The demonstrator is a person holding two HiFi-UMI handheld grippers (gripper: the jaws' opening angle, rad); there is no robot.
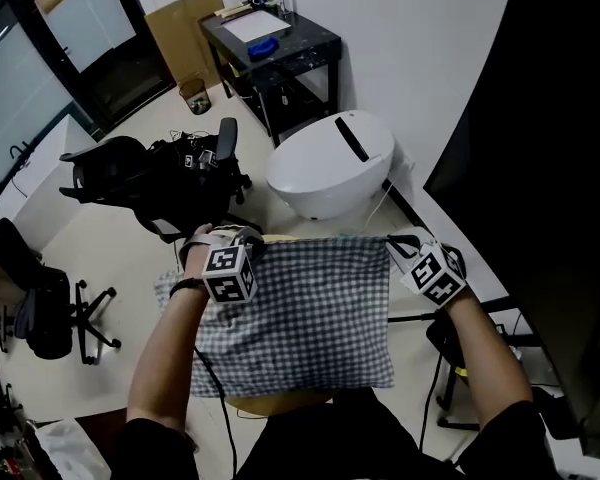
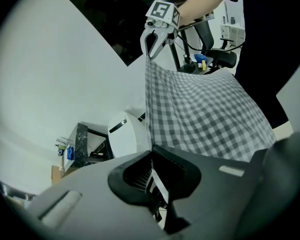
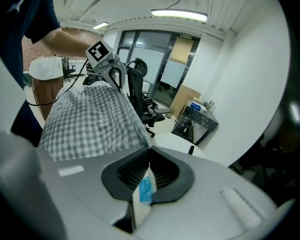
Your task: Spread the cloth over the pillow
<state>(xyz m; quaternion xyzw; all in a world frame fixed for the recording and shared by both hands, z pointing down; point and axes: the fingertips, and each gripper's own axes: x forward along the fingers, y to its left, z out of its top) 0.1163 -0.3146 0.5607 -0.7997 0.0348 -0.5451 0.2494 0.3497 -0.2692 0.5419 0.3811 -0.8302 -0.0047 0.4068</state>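
Cloth (image 1: 300, 313) stretched in the air — left gripper (image 2: 151, 159) and right gripper (image 3: 147, 161) each clamped on a corner. Carrying step, probably; next, lower it squarely over the pillow.

White walls (image 1: 410, 28), pale floor (image 1: 110, 238), black side table (image 1: 280, 43), office chair (image 1: 150, 183).

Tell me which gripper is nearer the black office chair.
Left. The left gripper is close beside the black office chair; the right gripper is farther, across the grey checked cloth.
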